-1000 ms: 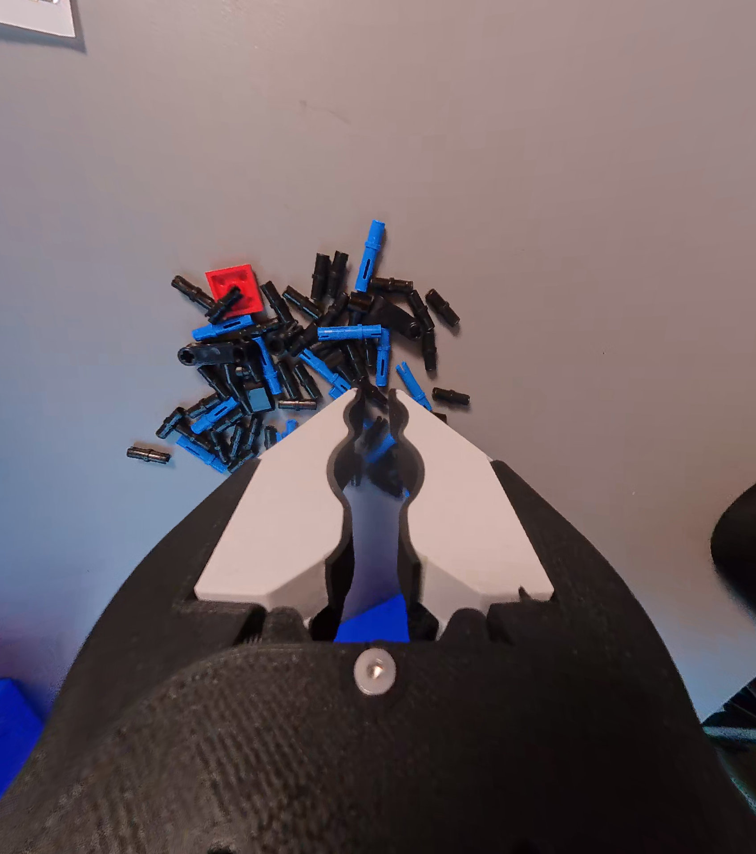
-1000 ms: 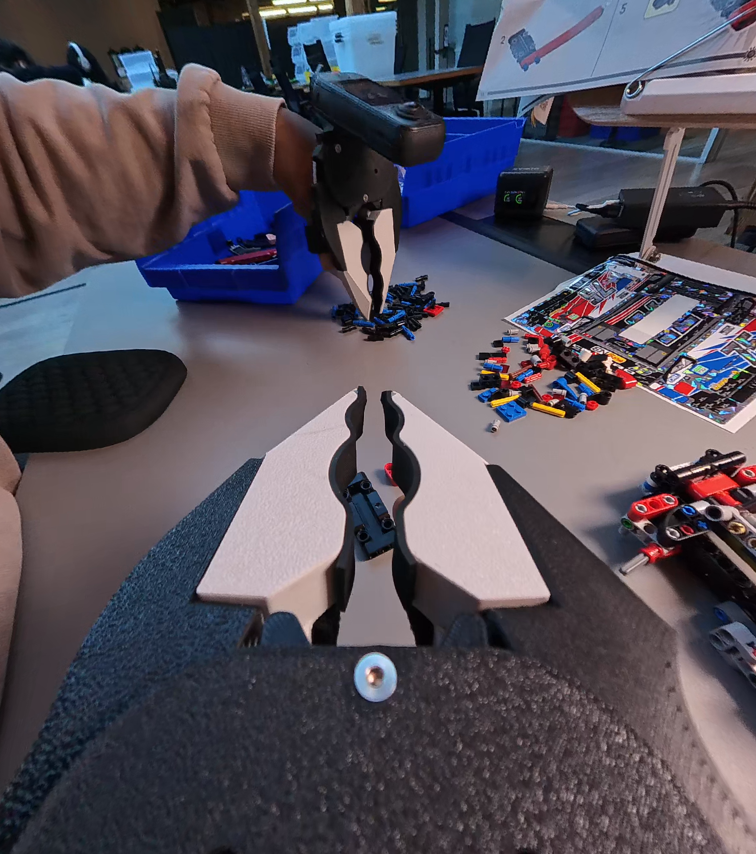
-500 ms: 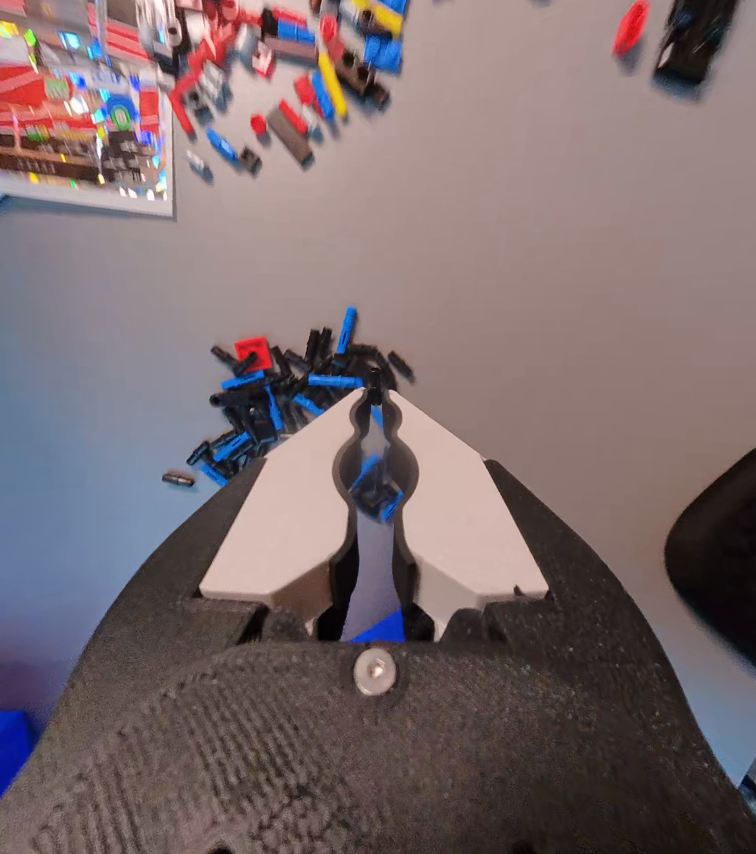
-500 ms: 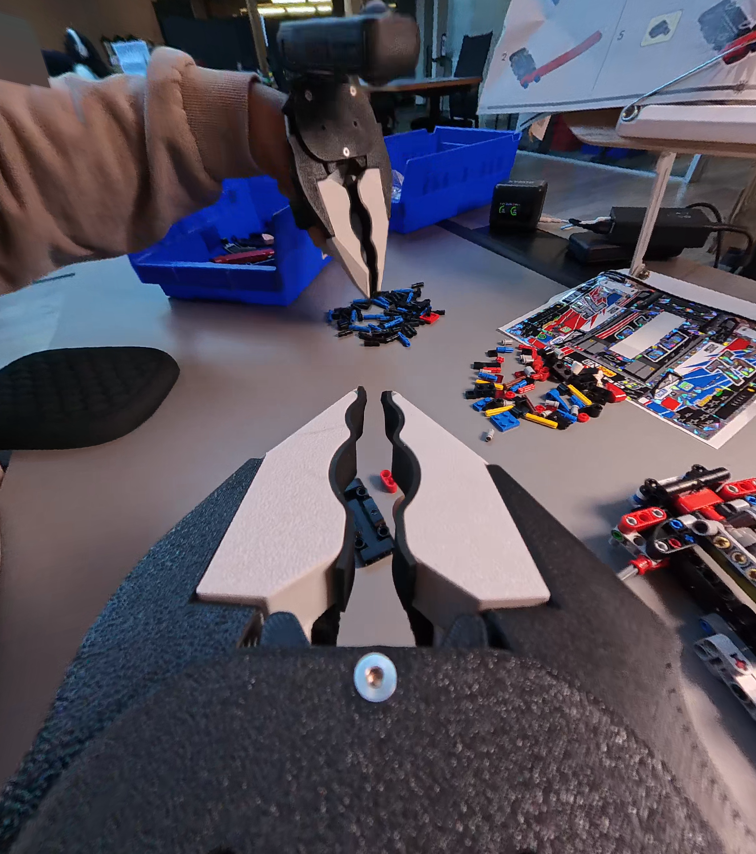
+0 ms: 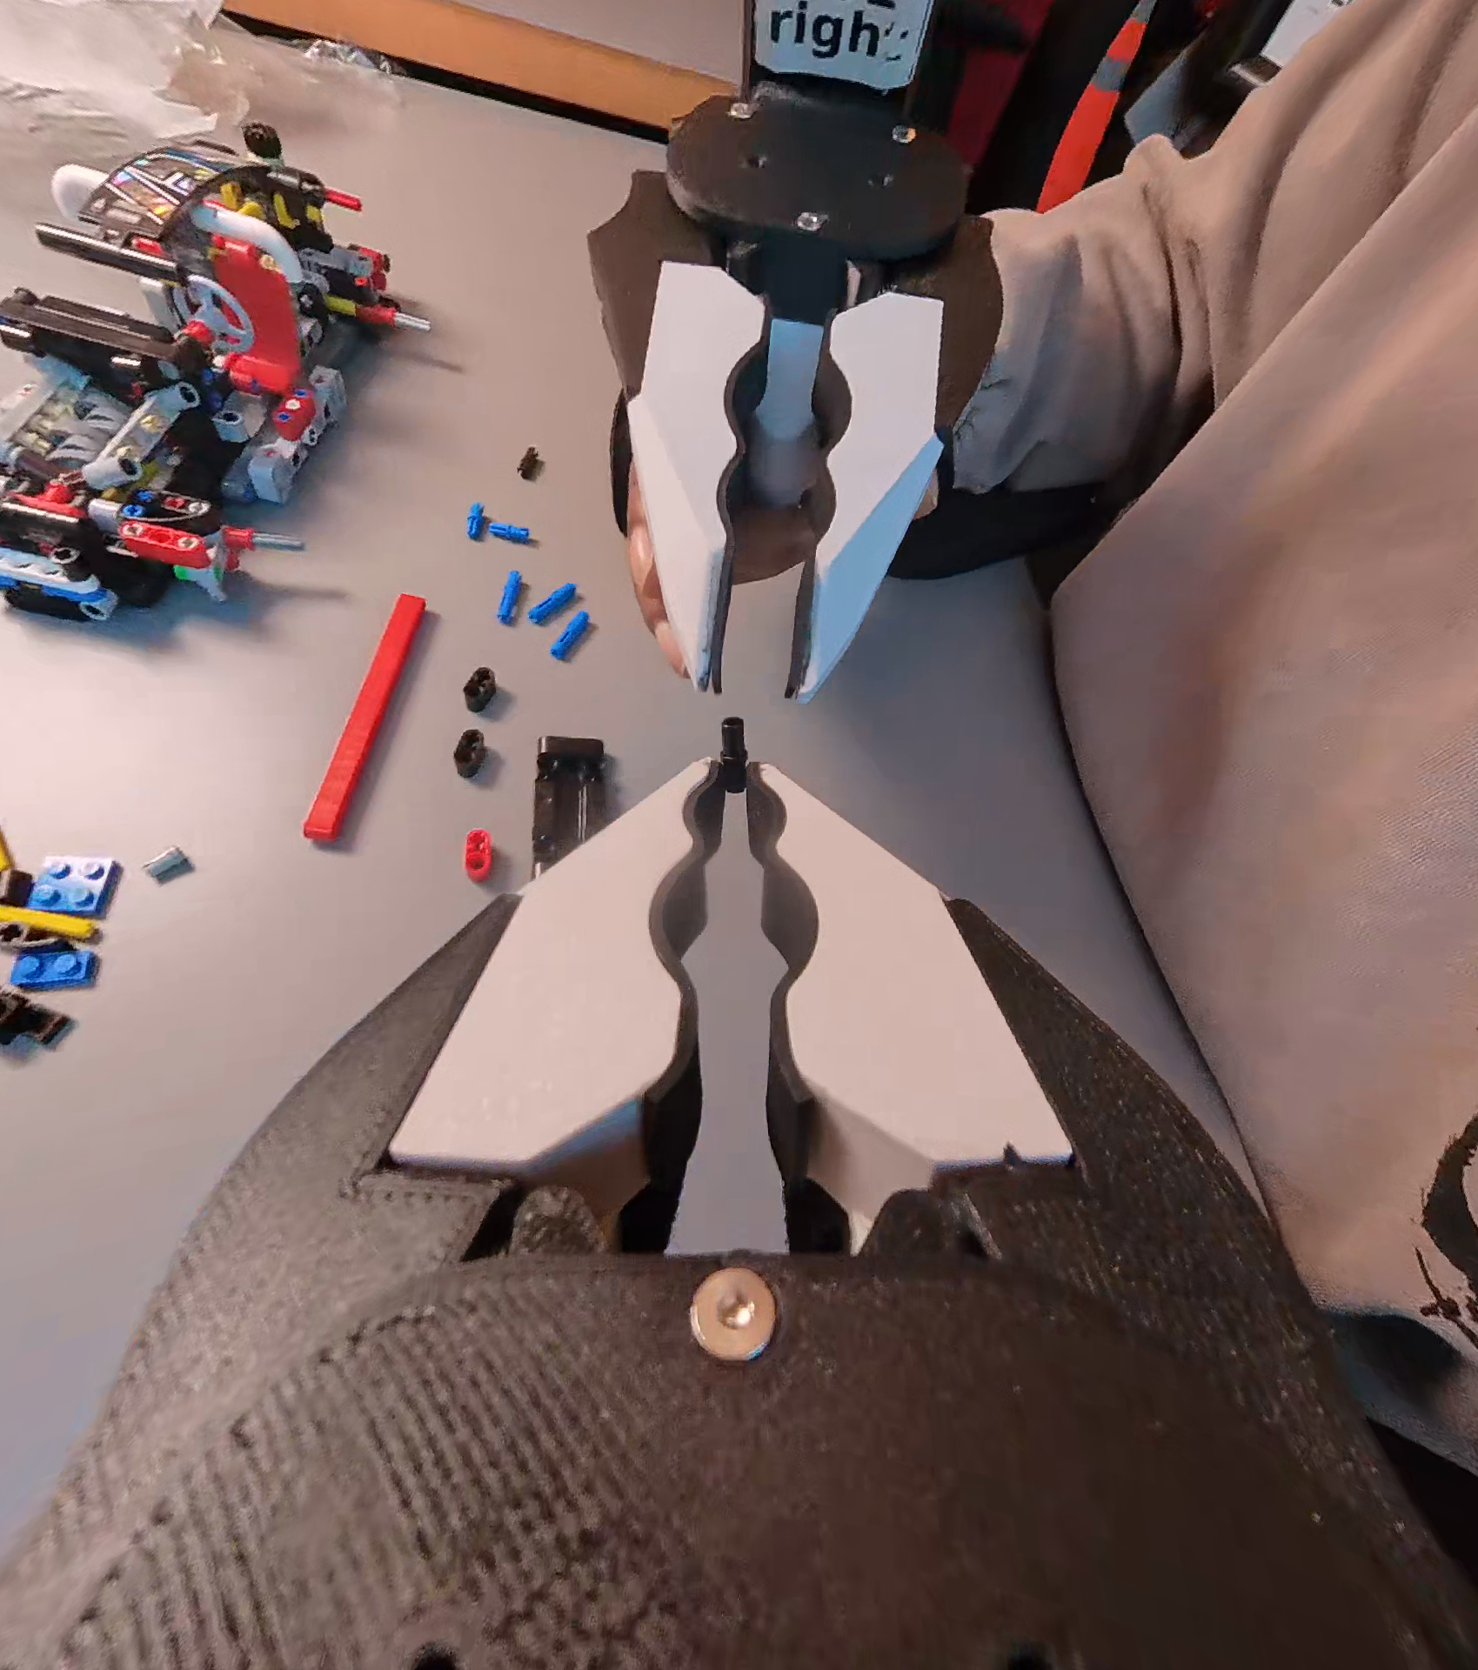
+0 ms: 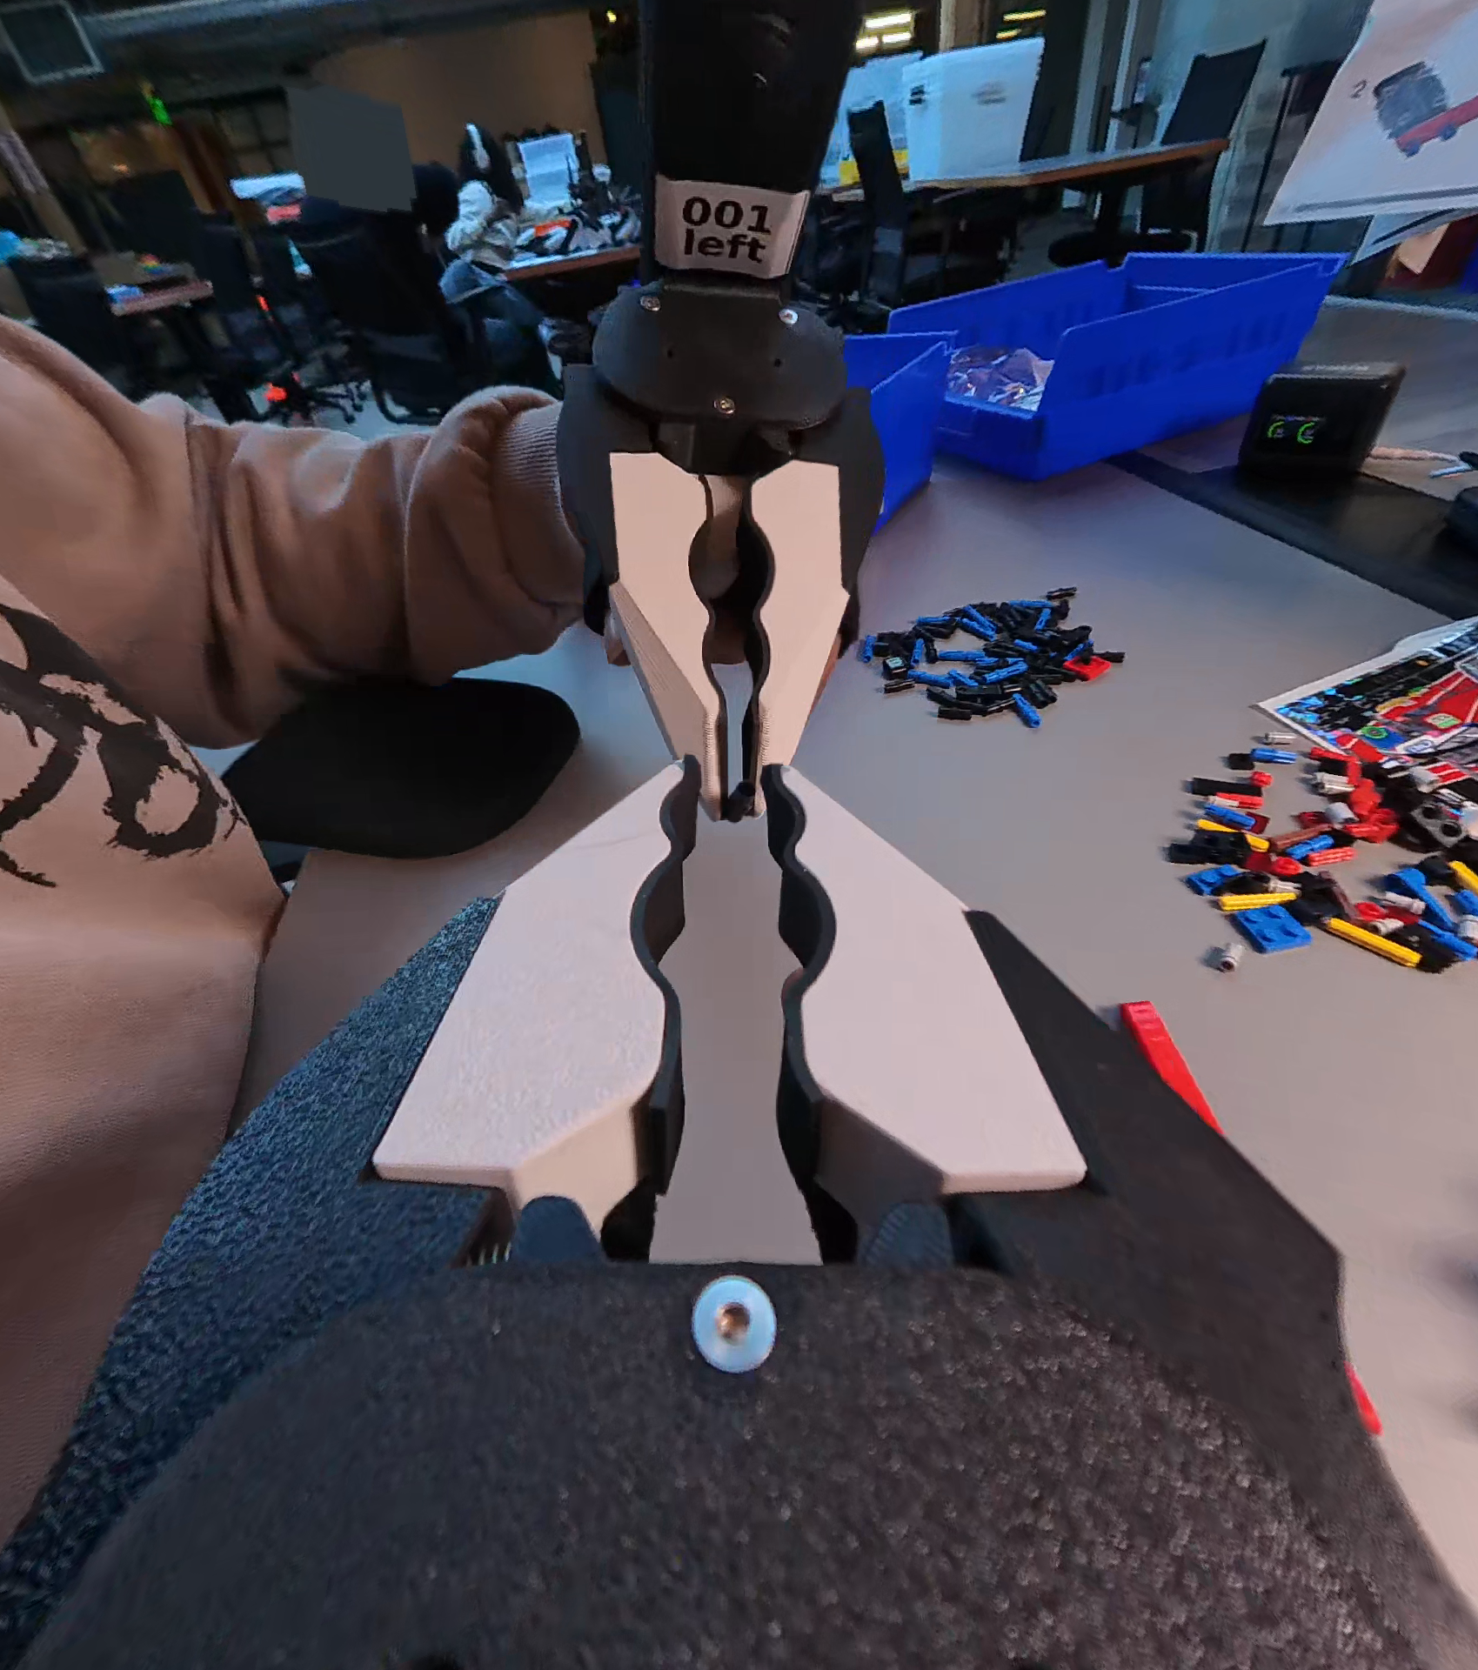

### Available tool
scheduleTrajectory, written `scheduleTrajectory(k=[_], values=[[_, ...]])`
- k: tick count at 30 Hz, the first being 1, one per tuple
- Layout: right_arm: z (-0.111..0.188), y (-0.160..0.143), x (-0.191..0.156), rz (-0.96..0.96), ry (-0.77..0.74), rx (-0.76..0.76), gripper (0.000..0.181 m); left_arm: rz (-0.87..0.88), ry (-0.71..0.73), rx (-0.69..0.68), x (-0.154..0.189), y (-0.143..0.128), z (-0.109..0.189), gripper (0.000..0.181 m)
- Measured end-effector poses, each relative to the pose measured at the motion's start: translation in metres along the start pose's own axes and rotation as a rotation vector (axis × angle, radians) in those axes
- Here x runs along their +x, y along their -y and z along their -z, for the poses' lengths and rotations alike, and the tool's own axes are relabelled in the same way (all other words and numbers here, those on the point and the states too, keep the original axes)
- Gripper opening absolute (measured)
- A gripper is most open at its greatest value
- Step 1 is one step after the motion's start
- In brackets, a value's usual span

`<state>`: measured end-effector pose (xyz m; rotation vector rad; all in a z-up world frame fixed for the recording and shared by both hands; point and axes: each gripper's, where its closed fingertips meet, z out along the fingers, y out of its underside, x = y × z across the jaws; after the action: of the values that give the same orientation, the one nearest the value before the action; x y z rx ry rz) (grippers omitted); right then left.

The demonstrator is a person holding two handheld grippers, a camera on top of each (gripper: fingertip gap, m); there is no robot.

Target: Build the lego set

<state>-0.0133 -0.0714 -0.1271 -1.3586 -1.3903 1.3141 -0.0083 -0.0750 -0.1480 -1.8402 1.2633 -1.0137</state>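
My left gripper is shut on a small black pin that sticks out past its tips. My right gripper faces it tip to tip, open, a short gap away. In the right wrist view my right gripper is open, and the left gripper points down between its fingertips with the black pin. The half-built red, black and grey lego car stands on the grey table at the far left. A pile of black and blue pins lies farther back.
A long red beam, loose blue pins, two black connectors, a black beam and a small red connector lie left of the grippers. There are also a mixed pile, a sticker sheet, blue bins and a black pad. Both grippers' tips are close together, under 4 cm apart.
My left gripper has left the pin pile with a black pin and swung round to face the right gripper. My right gripper has opened wider and turned toward it.
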Motion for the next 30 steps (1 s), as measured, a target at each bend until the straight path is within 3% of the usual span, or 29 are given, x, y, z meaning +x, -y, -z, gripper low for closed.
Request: scheduleTrajectory(k=[14, 18, 20, 23, 26, 30], values=[[-0.001, 0.002, -0.017, 0.020, 0.041, -0.014, 0.002, -0.071, 0.041, 0.007, 0.019, 0.012, 0.003, 0.003], [0.040, 0.014, 0.016, 0.062, -0.108, -0.036, 0.002, -0.015, 0.211, 0.097, 0.000, 0.016, 0.017, 0.017], [0.079, -0.002, 0.054, 0.041, -0.283, -0.139, 0.002, 0.046, 0.335, 0.167, -0.014, 0.012, 0.033, 0.019], [0.129, -0.055, 0.094, 0.082, -0.510, -0.366, 0.002, 0.139, 0.520, 0.297, -0.038, 0.000, 0.053, 0.022], [0.145, -0.094, 0.104, 0.049, -0.571, -0.478, 0.002, 0.218, 0.581, 0.432, -0.054, -0.007, 0.061, 0.023], [0.152, -0.110, 0.110, 0.077, -0.637, -0.562, 0.002, 0.217, 0.609, 0.470, -0.062, -0.010, 0.064, 0.027]])
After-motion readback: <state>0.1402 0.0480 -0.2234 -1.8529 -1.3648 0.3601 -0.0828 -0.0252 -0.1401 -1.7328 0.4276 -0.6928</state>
